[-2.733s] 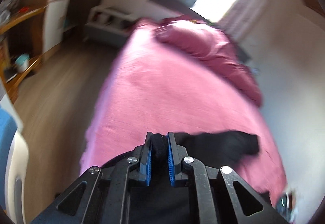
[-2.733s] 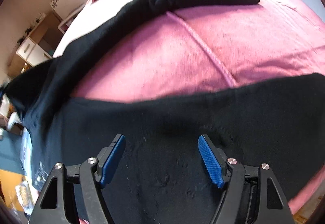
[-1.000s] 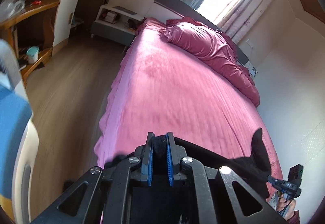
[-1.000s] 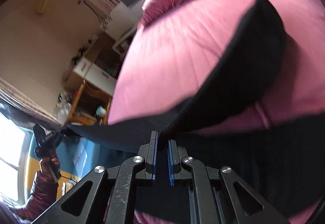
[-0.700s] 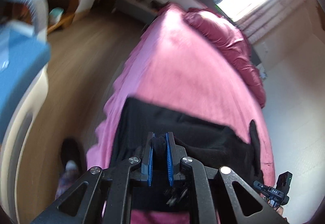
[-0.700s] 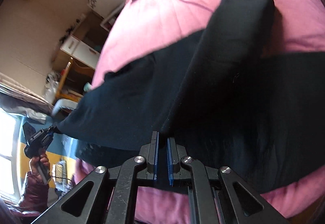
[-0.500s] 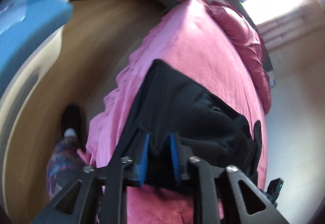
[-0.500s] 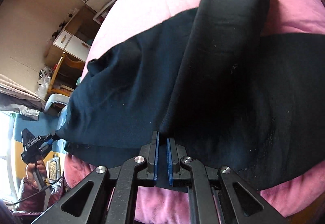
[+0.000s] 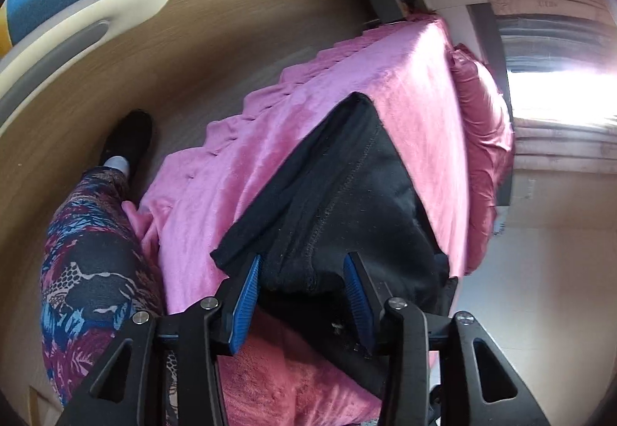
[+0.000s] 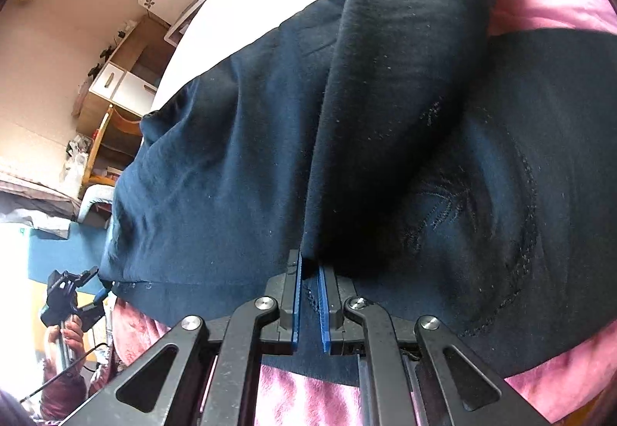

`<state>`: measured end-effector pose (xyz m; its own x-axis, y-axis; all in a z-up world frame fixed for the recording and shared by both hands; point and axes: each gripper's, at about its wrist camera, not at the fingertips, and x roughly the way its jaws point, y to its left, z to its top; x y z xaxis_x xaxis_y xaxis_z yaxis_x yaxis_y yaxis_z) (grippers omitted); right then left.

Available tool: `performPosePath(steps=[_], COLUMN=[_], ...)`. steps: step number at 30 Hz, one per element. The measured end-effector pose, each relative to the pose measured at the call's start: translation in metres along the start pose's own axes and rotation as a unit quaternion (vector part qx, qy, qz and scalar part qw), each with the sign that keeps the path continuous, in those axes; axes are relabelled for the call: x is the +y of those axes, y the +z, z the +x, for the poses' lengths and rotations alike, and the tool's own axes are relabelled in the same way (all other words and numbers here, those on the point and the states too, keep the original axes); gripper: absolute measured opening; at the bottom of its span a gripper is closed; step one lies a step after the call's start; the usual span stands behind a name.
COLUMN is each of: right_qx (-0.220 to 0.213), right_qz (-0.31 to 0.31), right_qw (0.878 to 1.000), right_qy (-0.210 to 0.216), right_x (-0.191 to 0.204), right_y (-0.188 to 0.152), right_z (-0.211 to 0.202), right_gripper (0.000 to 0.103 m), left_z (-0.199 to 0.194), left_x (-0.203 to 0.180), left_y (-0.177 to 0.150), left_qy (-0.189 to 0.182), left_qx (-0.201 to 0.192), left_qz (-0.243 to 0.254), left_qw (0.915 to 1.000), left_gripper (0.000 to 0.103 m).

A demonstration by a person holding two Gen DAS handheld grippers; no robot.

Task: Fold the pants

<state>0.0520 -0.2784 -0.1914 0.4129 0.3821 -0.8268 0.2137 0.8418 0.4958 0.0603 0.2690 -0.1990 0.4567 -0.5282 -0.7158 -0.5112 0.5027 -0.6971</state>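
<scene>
Pants [image 9: 347, 194] lengthwise across bed [image 9: 416, 86]

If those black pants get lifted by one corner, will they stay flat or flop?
Probably flop: the black pants sag in soft wrinkles and drape over the bed's edge. The folded leg bulges rather than creasing, so it likely slumps. They seem light; the right gripper holds one thin pinch.
</scene>
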Motion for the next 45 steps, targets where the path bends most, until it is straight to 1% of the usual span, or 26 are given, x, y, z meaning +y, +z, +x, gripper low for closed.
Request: performPosePath(steps=[1, 2, 5, 8, 11, 12, 13, 17, 18, 20, 21, 22, 23, 24, 26, 27, 29, 33, 34, 35, 36, 37, 40, 42, 43, 45], right_qx=[-0.003, -0.007, -0.021, -0.039, -0.051, -0.048, -0.041, -0.012, -0.009, -0.011, -0.015, -0.023, -0.032, -0.037, -0.047, -0.053, -0.053, -0.043, -0.042, -0.038, -0.033, -0.03, -0.051, -0.063, -0.063, -0.054], right_qz=[-0.004, -0.009, -0.012, -0.017, -0.027, -0.029, -0.034, -0.027, -0.01, 0.046, 0.064, 0.072, 0.076, 0.08, 0.087, 0.085, 0.076, 0.064, 0.066, 0.066, 0.063, 0.062, 0.035, 0.033, 0.031, 0.017], right_qw=[1.0, 1.0, 1.0, 0.999, 0.998, 0.998, 0.999, 0.999, 1.0, 0.999, 0.998, 0.997, 0.996, 0.996, 0.995, 0.994, 0.995, 0.997, 0.997, 0.997, 0.996, 0.996, 0.997, 0.997, 0.997, 0.998], right_qy=[-0.002, -0.003, 0.006, 0.017, 0.02, 0.018, 0.012, -0.017, -0.01, 0.02, 0.025, 0.025, 0.021, 0.021, 0.031, 0.032, 0.031, -0.009, -0.01, -0.021, -0.046, -0.055, -0.039, -0.019, -0.012, -0.02], right_x=[0.003, 0.007, 0.01, 0.015, 0.018, 0.018, 0.018, 0.008, 0.001, -0.016, -0.022, -0.029, -0.032, -0.034, -0.032, -0.029, -0.019, 0.001, 0.004, 0.004, 0.004, 0.006, 0.015, 0.017, 0.017, 0.019], right_y=[0.001, 0.002, 0.003, 0.0, -0.01, -0.014, -0.02, -0.037, -0.039, -0.039, -0.038, -0.037, -0.034, -0.03, -0.024, -0.021, -0.013, 0.003, 0.008, 0.012, 0.014, 0.016, 0.008, -0.002, -0.009, -0.02], right_z=[-0.001, -0.004, -0.018, -0.044, -0.068, -0.071, -0.072, -0.058, -0.054, -0.05, -0.05, -0.052, -0.055, -0.056, -0.057, -0.057, -0.051, -0.027, -0.021, -0.015, -0.01, -0.009, -0.034, -0.058, -0.068, -0.072], right_gripper=[0.008, 0.007, 0.007, 0.007, 0.005, 0.0, 0.0, 0.0, 0.0, 0.001, 0.002, 0.007, 0.017, 0.022, 0.052, 0.055, 0.055, 0.052, 0.041, 0.018, 0.01, 0.008, 0.007, 0.007, 0.007, 0.007], left_z=[0.001, 0.002, -0.003, -0.02, -0.038, -0.039, -0.037, -0.021, -0.017, -0.014, -0.016, -0.017, -0.019, -0.021, -0.022, -0.021, -0.02, -0.018, -0.018, -0.018, -0.019, -0.02, -0.026, -0.03, -0.03, -0.026], left_x=[-0.002, -0.006, -0.016, -0.032, -0.043, -0.045, -0.044, -0.032, -0.029, -0.026, -0.026, -0.027, -0.029, -0.029, -0.031, -0.032, -0.033, -0.031, -0.03, -0.031, -0.032, -0.033, -0.038, -0.04, -0.04, -0.038], left_y=[0.0, 0.001, 0.004, 0.009, 0.008, 0.007, 0.006, 0.005, 0.004, 0.003, 0.002, 0.002, 0.002, 0.003, 0.003, 0.001, -0.001, -0.001, -0.001, 0.0, 0.0, 0.0, 0.0, -0.001, 0.0, -0.001], left_qy=[0.005, 0.014, 0.035, 0.027, 0.025, 0.033, 0.047, 0.077, 0.085, 0.088, 0.087, 0.085, 0.082, 0.077, 0.074, 0.075, 0.08, 0.079, 0.078, 0.077, 0.076, 0.073, 0.063, 0.062, 0.063, 0.067], left_qx=[0.0, -0.001, -0.013, -0.039, -0.059, -0.061, -0.059, -0.044, -0.044, -0.04, -0.04, -0.042, -0.044, -0.045, -0.046, -0.048, -0.048, -0.047, -0.046, -0.046, -0.047, -0.047, -0.052, -0.055, -0.055, -0.05], left_qz=[0.005, 0.018, 0.06, 0.105, 0.151, 0.167, 0.177, 0.174, 0.173, 0.17, 0.171, 0.174, 0.176, 0.174, 0.175, 0.177, 0.183, 0.179, 0.178, 0.179, 0.18, 0.183, 0.196, 0.205, 0.207, 0.206], left_qw=[1.0, 0.9997, 0.9975, 0.9933, 0.9864, 0.9836, 0.9813, 0.9808, 0.9803, 0.9807, 0.9805, 0.9801, 0.98, 0.9806, 0.9808, 0.9801, 0.9787, 0.9796, 0.9798, 0.9798, 0.9796, 0.9794, 0.9772, 0.9754, 0.9748, 0.975], left_gripper=[0.036, 0.026, 0.007, 0.006, 0.005, 0.005, 0.005, 0.005, 0.005, 0.005, 0.005, 0.005, 0.005, 0.005, 0.005, 0.005, 0.005, 0.005, 0.005, 0.005, 0.005, 0.005, 0.005, 0.005, 0.005, 0.005])
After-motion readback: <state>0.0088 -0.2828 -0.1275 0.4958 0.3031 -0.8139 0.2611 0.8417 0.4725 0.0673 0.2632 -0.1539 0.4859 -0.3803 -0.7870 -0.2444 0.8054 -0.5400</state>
